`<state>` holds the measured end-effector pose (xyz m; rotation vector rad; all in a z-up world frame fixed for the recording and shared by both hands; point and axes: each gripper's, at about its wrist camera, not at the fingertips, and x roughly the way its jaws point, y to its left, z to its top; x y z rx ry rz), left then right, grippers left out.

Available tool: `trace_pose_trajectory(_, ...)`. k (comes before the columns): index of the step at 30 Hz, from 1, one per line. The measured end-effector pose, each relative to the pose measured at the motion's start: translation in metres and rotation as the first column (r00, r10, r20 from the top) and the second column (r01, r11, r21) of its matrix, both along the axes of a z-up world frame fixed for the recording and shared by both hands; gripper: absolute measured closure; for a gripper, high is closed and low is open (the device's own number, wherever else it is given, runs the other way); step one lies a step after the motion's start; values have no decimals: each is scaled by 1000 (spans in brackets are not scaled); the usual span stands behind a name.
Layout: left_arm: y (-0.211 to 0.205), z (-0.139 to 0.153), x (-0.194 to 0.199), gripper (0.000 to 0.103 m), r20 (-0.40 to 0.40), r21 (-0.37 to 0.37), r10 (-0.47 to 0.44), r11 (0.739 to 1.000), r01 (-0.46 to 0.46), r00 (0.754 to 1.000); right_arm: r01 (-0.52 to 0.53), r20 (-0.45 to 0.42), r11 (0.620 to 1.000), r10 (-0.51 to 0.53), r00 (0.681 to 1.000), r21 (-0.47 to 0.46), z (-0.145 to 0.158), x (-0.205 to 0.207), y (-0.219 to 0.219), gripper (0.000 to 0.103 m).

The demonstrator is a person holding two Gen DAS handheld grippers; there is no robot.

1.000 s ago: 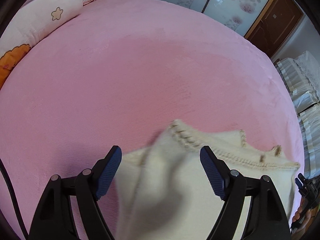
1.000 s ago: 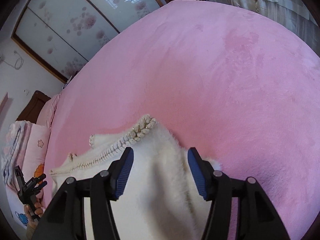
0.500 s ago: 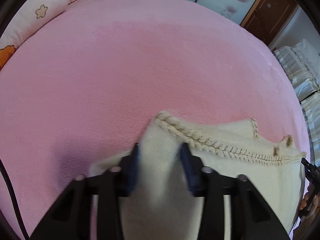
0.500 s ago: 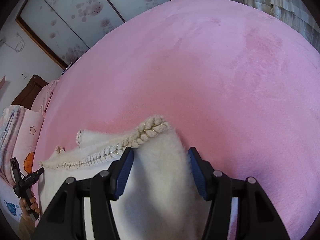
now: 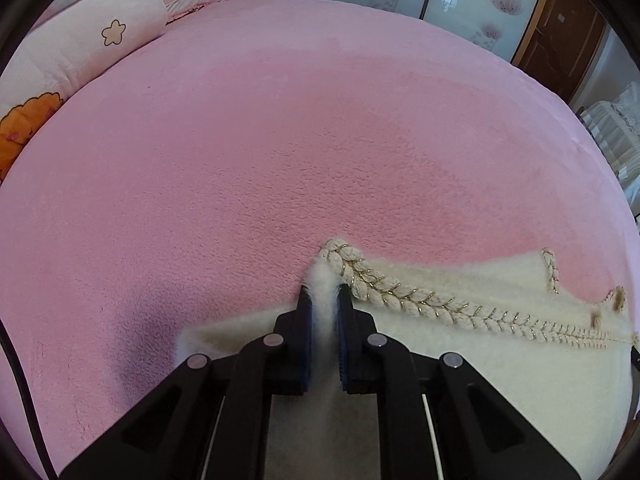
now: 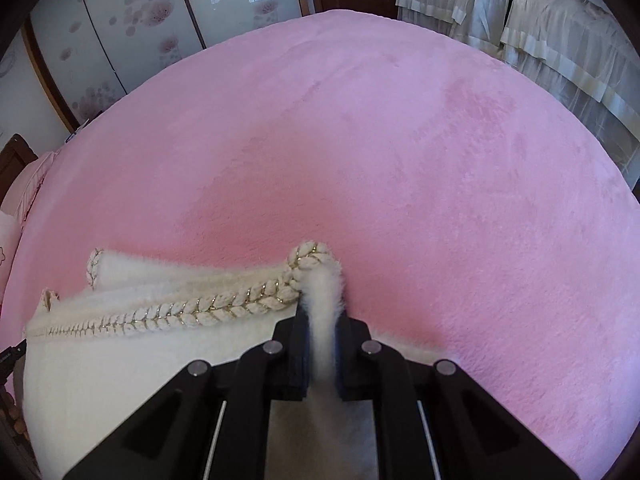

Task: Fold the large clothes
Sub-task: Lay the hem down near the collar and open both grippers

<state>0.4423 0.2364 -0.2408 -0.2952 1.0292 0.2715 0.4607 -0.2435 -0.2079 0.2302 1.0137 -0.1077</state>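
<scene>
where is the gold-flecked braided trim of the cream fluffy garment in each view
Left wrist: the gold-flecked braided trim runs from the centre to the right edge, starting by the left gripper.
Right wrist: it runs from the centre to the left edge, ending by the right gripper.
Shared landmark: the pink plush bedspread.

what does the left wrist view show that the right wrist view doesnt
Only the left wrist view: the left hand-held gripper shut on the cream garment at one end of its braided trim, plus a flower-print quilt.

Only the right wrist view: the right hand-held gripper pinching the trim's other end, and pale draped bedding.

Both: the garment lying on the pink blanket, and floral sliding doors.
</scene>
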Motion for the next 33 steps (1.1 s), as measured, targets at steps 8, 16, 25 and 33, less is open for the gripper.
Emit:
trace_pose_trajectory(8, -15, 30, -33, 82, 60, -34, 50, 998, -48, 997, 12, 38, 981, -4, 999, -193, 39, -9, 31, 79)
trace_pose_trajectory(16, -101, 64, -69, 81, 141, -82, -173, 979, 186, 975, -311, 162, 950, 305, 939, 16, 83, -54, 134, 69)
trace_pose_trajectory(25, -140, 18, -58, 80, 17, 121, -221, 968, 218, 975, -446, 49, 895, 446, 894, -10, 18, -39, 203, 73)
trace_pose_trajectory(33, -62, 4, -67, 80, 16, 166, -135, 978, 131, 991, -218, 28, 960, 226, 974, -179, 9, -25, 78, 103)
